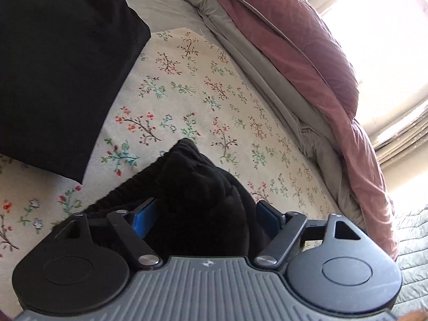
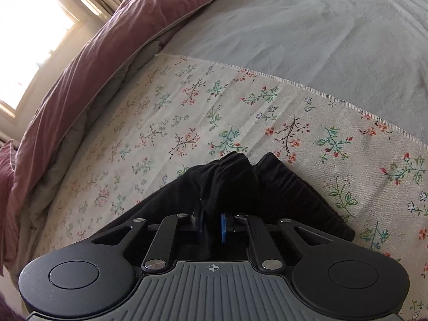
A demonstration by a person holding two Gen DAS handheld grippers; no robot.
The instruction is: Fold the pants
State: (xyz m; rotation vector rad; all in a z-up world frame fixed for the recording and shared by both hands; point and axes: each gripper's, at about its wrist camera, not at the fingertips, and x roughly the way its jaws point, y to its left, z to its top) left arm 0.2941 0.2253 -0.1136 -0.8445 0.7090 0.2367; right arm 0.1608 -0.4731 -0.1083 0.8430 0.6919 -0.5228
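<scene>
The jaws of the left gripper [image 1: 206, 214] are spread wide around a thick bunch of the black pants [image 1: 198, 187], while those of the right gripper [image 2: 211, 226] are nearly closed on a thinner pinch of the same cloth. Both edges seem to be held so the fabric can be carried over the floral cloth [image 2: 187, 112] ahead of the jaws for a fold. A black folded garment [image 1: 58, 67] lies ahead and left of the left jaws.

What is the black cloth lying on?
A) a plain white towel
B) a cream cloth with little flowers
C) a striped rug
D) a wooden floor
B: the soft black pants, pinched in the right tongs, rest on a cream woven cloth printed with small red and green flower sprigs.
</scene>
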